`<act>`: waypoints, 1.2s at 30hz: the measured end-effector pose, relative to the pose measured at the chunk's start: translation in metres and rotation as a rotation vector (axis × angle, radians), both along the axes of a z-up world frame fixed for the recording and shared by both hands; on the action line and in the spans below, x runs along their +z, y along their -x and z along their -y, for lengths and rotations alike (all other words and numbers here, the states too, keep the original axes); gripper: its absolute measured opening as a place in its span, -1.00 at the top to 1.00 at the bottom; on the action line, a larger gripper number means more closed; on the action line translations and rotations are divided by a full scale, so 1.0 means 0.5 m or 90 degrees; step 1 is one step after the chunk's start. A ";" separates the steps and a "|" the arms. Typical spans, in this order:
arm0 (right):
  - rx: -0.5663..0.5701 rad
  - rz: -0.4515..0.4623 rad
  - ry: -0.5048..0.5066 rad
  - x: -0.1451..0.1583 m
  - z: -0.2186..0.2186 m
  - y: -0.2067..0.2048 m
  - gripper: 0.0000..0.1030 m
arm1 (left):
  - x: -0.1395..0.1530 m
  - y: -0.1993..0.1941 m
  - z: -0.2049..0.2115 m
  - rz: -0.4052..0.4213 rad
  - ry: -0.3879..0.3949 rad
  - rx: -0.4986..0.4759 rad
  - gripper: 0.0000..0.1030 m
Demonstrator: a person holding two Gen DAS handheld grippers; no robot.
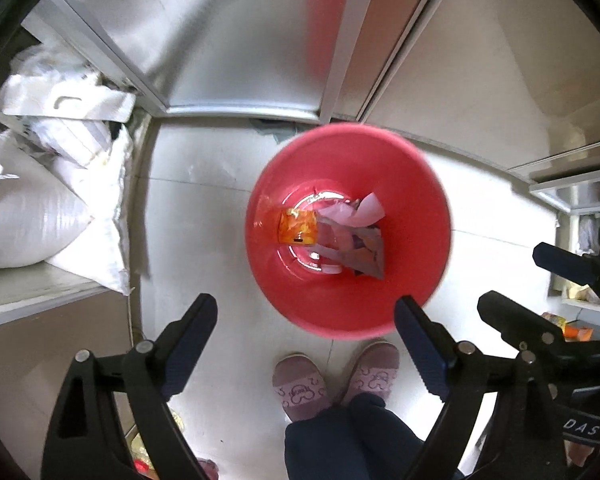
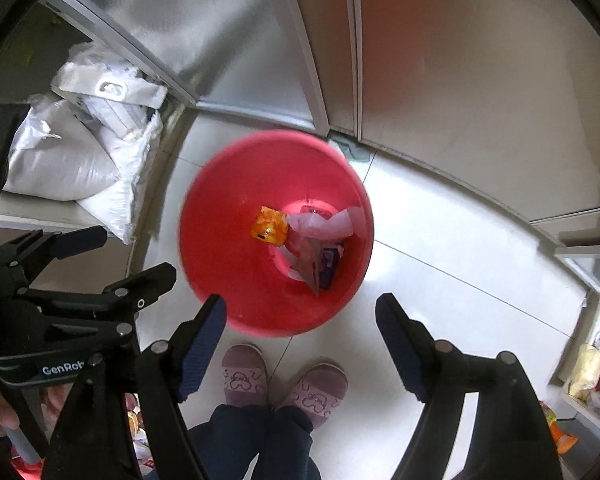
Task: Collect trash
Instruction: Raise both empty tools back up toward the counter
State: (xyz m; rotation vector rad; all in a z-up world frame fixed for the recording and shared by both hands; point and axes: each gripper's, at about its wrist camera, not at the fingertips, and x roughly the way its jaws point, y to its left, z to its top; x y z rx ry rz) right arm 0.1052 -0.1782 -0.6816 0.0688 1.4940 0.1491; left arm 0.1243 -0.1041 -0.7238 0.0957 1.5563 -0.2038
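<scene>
A red trash bin (image 1: 412, 200) (image 2: 220, 220) stands on the white tiled floor, seen from straight above. In its bottom lie an orange snack wrapper (image 1: 298, 226) (image 2: 269, 224), pale pink paper scraps (image 1: 360, 210) (image 2: 328, 222) and a purple wrapper (image 1: 364, 254) (image 2: 320, 264). My left gripper (image 1: 306, 304) hangs open above the bin's near rim, nothing between its fingers. My right gripper (image 2: 302, 299) is also open and empty over the near rim. Each gripper shows in the other's view, the right gripper (image 1: 516, 276) and the left gripper (image 2: 134, 254), side by side.
White woven sacks (image 1: 40, 208) (image 2: 60, 164) are piled on a low ledge to the left. Metal-framed cabinet doors (image 1: 228, 40) rise behind the bin. The person's slippers (image 1: 296, 388) (image 2: 244, 376) stand just in front of it. A shelf with packets (image 2: 584, 368) is at the right.
</scene>
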 end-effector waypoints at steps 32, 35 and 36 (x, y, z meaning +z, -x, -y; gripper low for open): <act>0.010 0.350 -0.006 0.980 -0.035 0.096 -0.62 | 1.099 0.116 -0.068 0.362 0.039 0.086 -1.00; 0.016 0.388 -0.020 1.029 -0.036 0.091 -0.69 | 1.146 0.116 -0.066 0.391 0.034 0.089 -1.00; 0.016 0.397 -0.025 1.042 -0.038 0.088 -0.71 | 1.162 0.115 -0.066 0.401 0.032 0.091 -1.00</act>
